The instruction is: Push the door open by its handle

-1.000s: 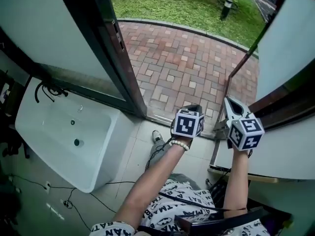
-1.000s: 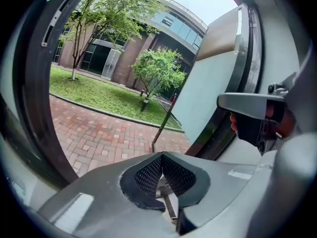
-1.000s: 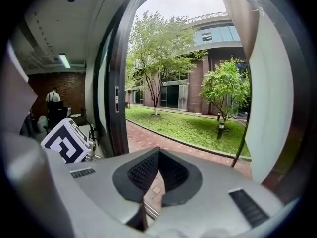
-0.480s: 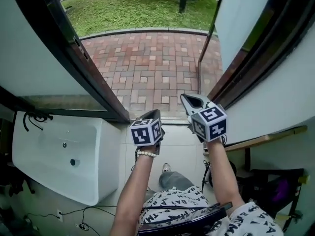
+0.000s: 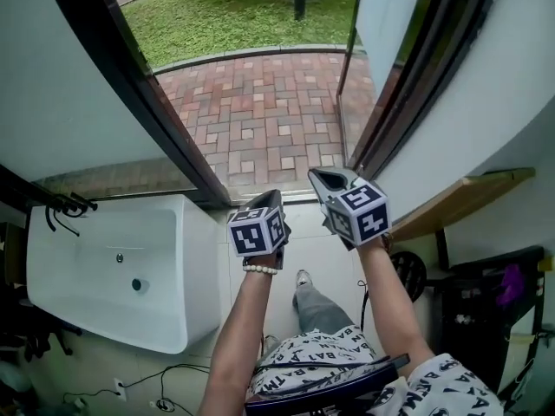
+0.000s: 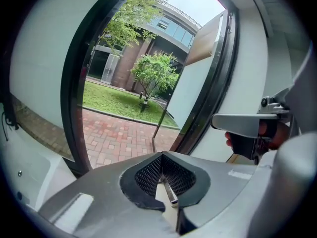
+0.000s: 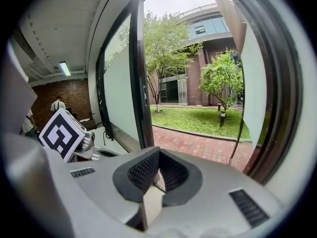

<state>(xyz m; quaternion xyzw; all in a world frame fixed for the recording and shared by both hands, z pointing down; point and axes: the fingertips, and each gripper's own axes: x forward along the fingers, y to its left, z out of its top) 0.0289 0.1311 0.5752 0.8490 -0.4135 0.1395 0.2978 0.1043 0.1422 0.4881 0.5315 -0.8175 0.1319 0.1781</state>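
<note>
The door [image 5: 395, 16], a pale panel in a dark frame, stands swung outward at the right of the doorway. Its thin upright handle bar [image 5: 345, 55] runs down its near edge, well ahead of both grippers. My left gripper [image 5: 275, 197] and right gripper [image 5: 317, 174] are side by side over the threshold, both shut and holding nothing. In the left gripper view the left gripper [image 6: 162, 175] has its pads together, with the door [image 6: 198, 68] and handle bar [image 6: 161, 114] beyond. The right gripper view shows the right gripper [image 7: 156, 175] shut and the door [image 7: 252, 78] at the right.
A dark fixed door frame [image 5: 147, 102] borders the opening on the left, with a white basin [image 5: 113, 267] below it. A wooden shelf [image 5: 451, 202] and black furniture [image 5: 494, 302] stand at the right. Brick paving [image 5: 269, 111] and grass lie outside. A person [image 7: 58, 104] stands far back indoors.
The door has swung further outward, and its handle bar, which was next to my right gripper, is now well ahead of it. Both grippers have stayed shut and moved together.
</note>
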